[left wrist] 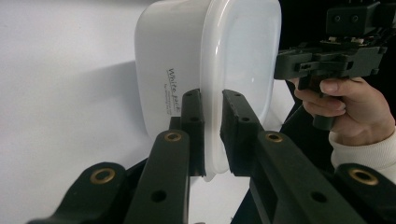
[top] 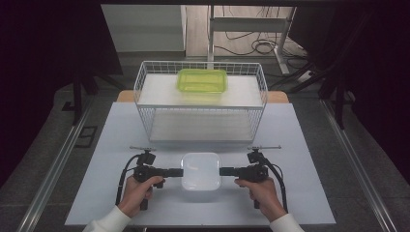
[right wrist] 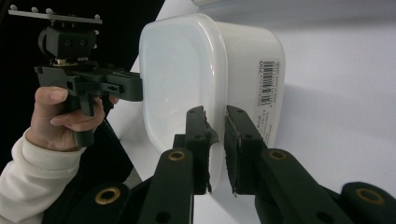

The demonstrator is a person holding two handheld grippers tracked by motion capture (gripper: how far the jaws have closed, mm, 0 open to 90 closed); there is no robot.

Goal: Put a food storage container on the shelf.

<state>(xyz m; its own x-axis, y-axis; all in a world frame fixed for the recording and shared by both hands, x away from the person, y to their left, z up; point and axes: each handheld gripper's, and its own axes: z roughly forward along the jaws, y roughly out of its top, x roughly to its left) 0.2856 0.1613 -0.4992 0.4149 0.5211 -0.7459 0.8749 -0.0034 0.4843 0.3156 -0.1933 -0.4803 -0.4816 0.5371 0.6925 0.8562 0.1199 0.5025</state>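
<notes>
Both grippers pinch the lid rim of the white container [top: 201,169], the left gripper [top: 177,172] at its left edge, the right gripper [top: 225,171] at its right. It sits on the table [top: 111,145], just in front of the wire basket [top: 145,77] holding a green container [top: 202,80]. To lift well, I would raise both hands together and level, so the rim doesn't slip.

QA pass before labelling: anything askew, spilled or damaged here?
Nothing stands out. White container sits square on the table, lid on, each tongs, left and right, clamped on its lid rim. Green container rests level on the wire rack. No spills.
</notes>
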